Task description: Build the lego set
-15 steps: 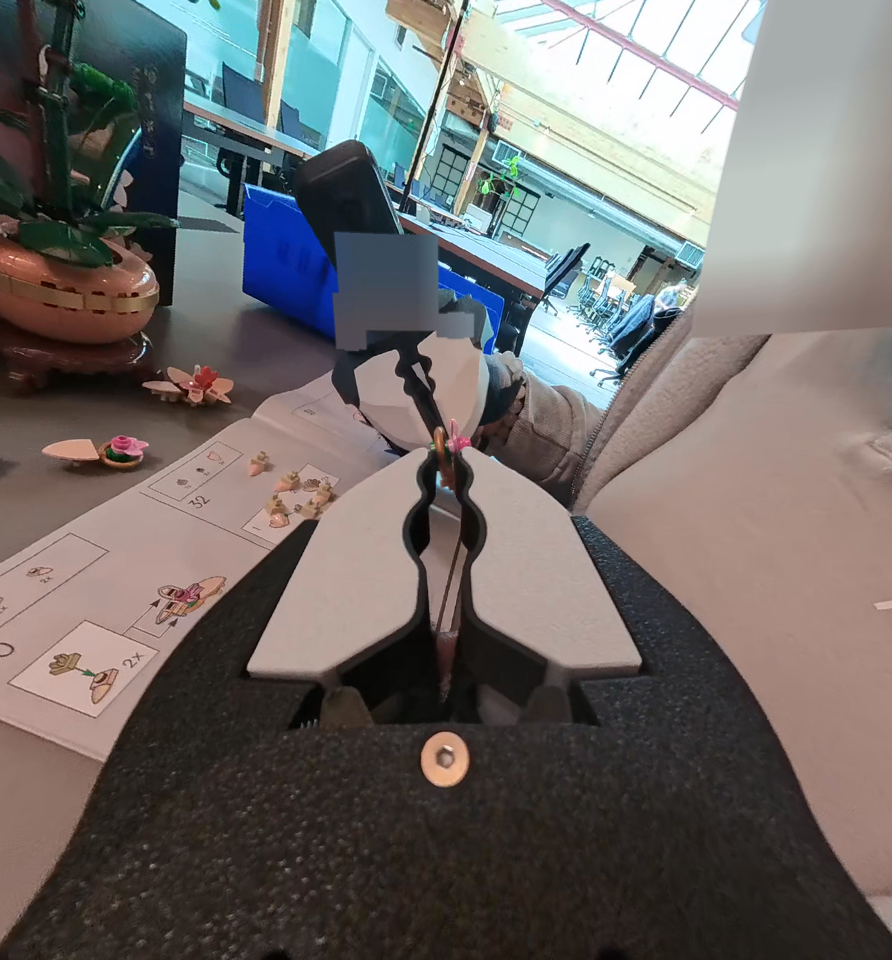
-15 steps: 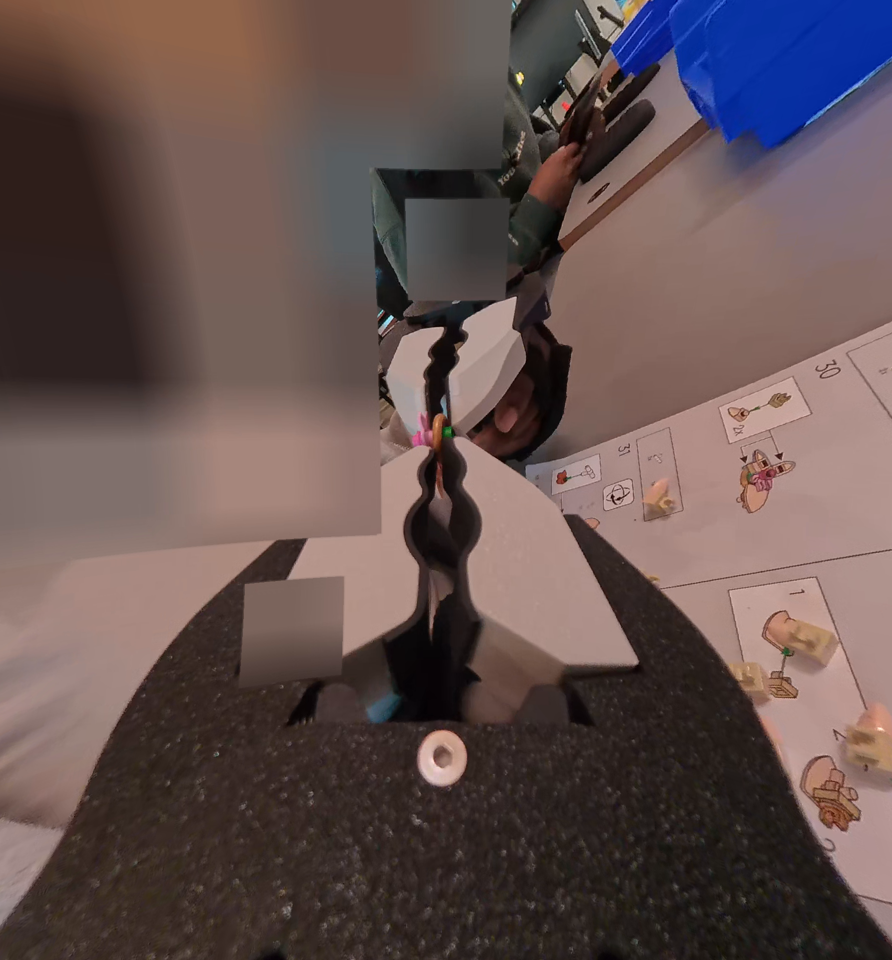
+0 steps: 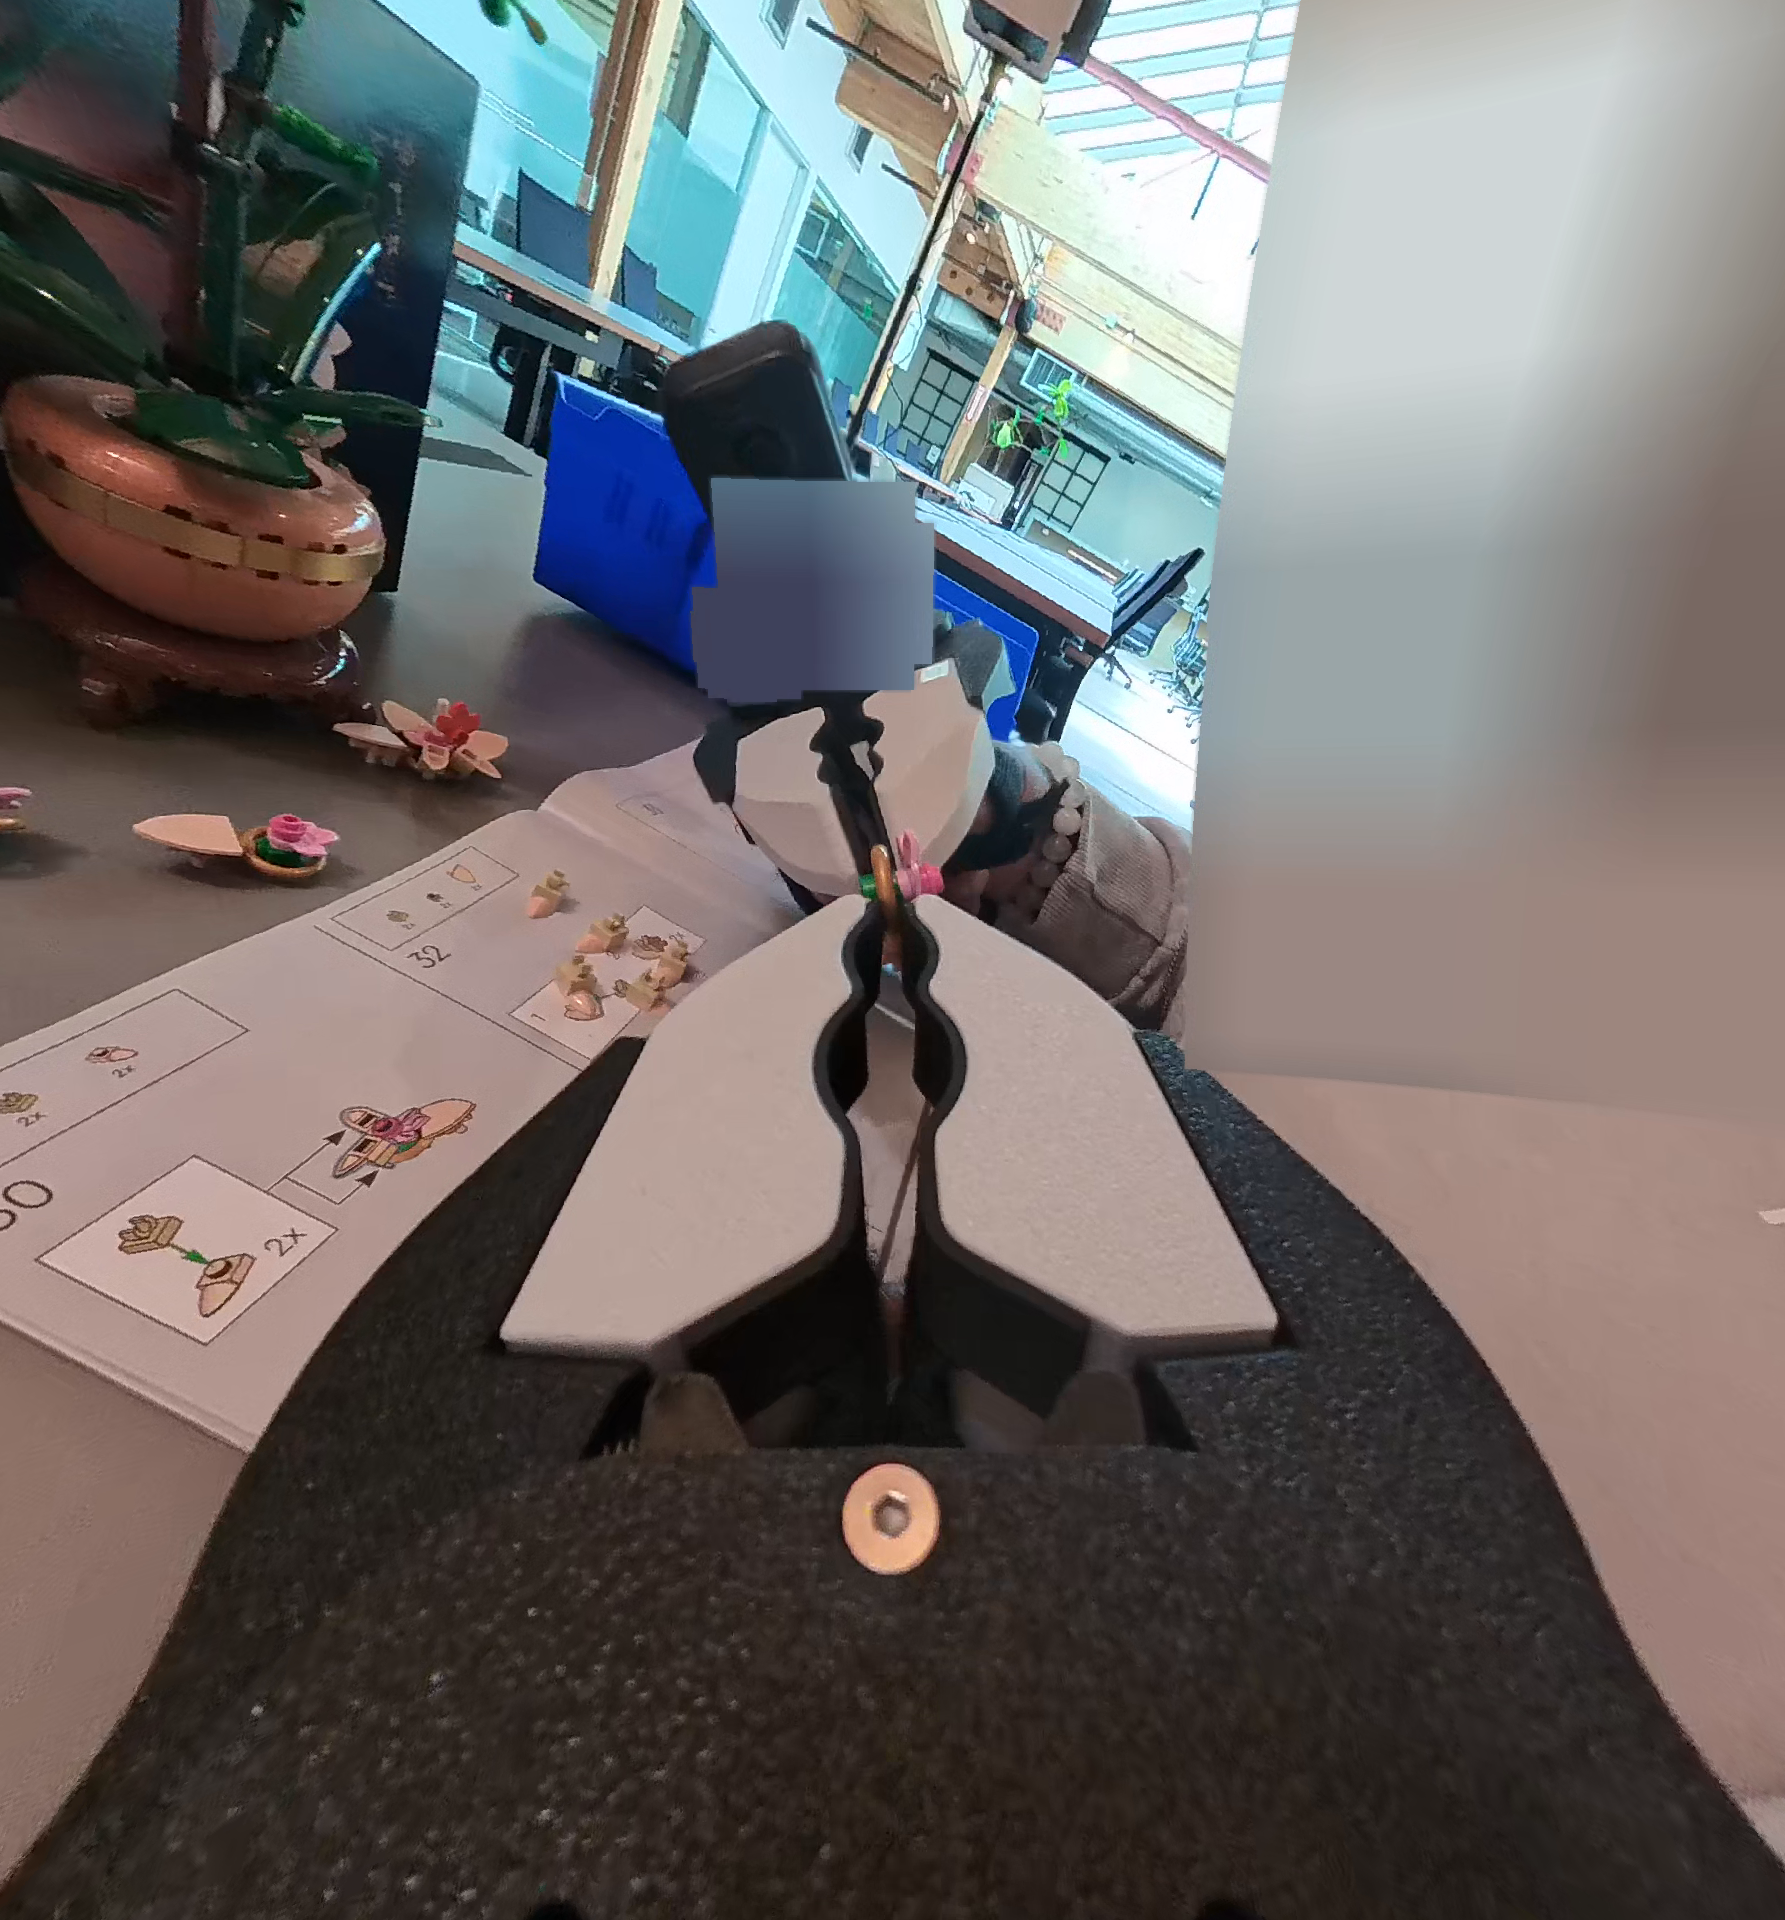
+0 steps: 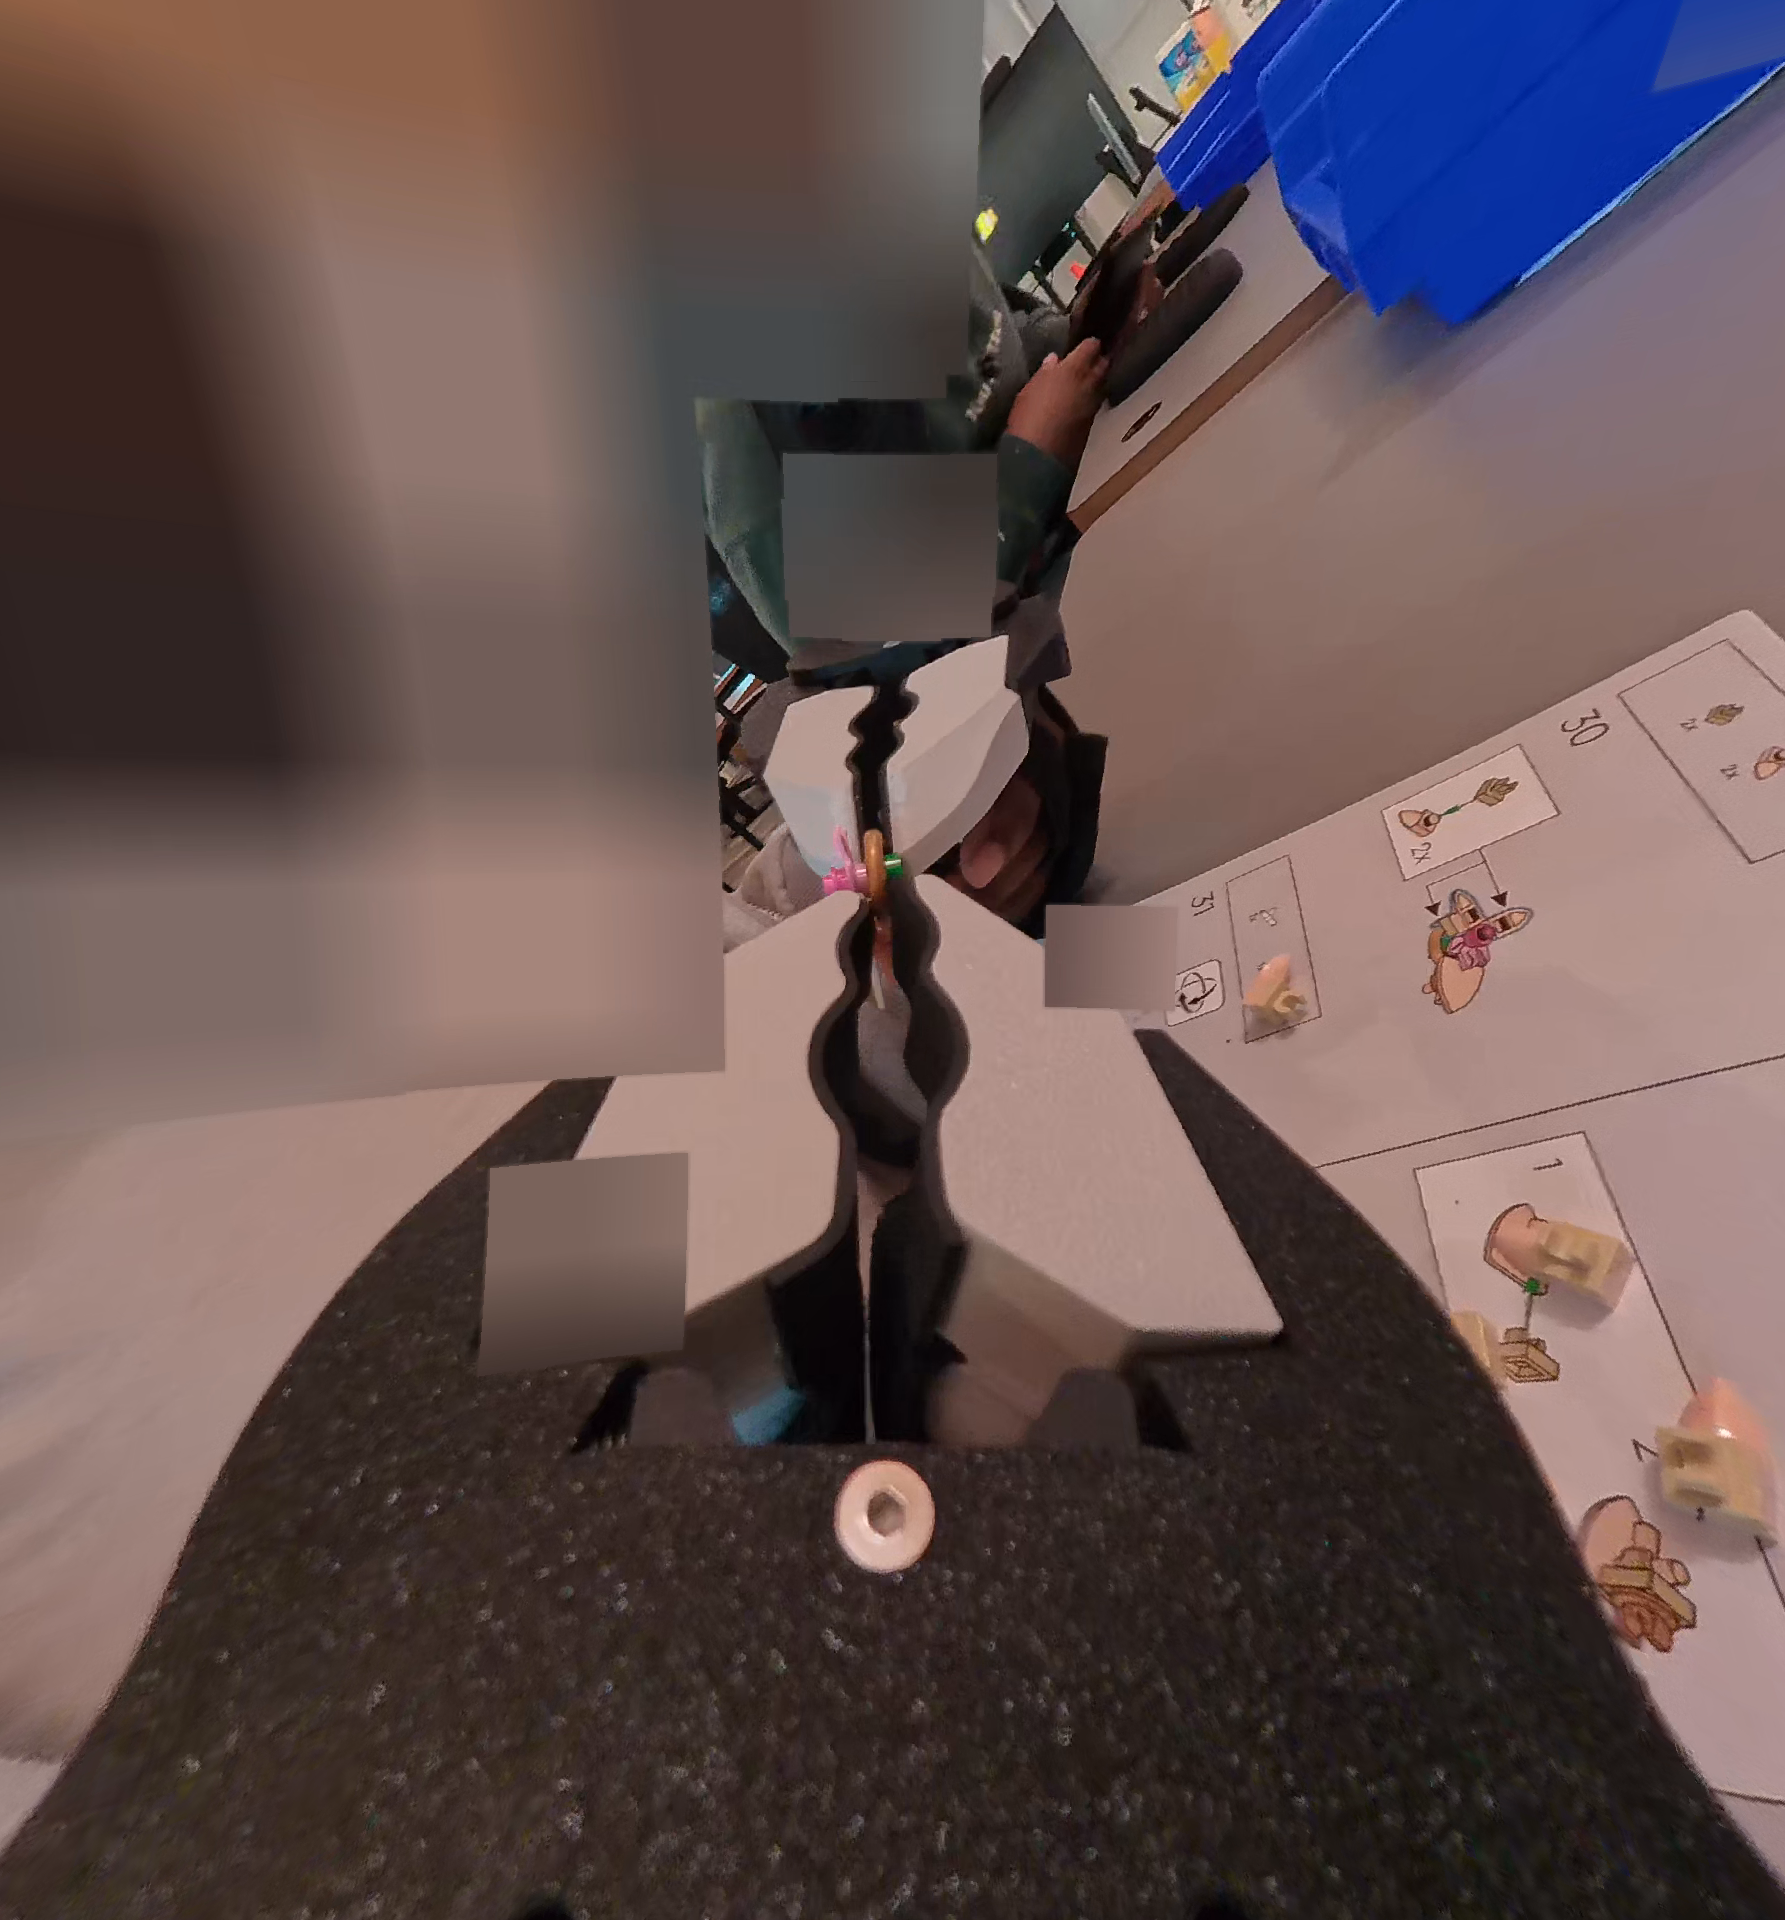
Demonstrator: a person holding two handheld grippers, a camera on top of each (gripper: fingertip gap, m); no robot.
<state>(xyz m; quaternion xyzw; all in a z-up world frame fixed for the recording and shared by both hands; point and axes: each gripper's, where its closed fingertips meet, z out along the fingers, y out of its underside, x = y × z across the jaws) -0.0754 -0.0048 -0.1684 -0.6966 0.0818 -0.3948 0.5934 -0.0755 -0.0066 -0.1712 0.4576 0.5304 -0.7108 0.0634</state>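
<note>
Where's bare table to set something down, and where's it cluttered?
Bare grey table lies between the booklet and the blue bins. Crowded: loose petal pieces on the booklet, flower builds beside the pink pot.

Matt paper booklet (image 3: pixel 244 1091), seemingly glossy plastic flower piece (image 3: pixel 893 883), rough black foam-like tongs (image 3: pixel 890 914) housing.
</note>
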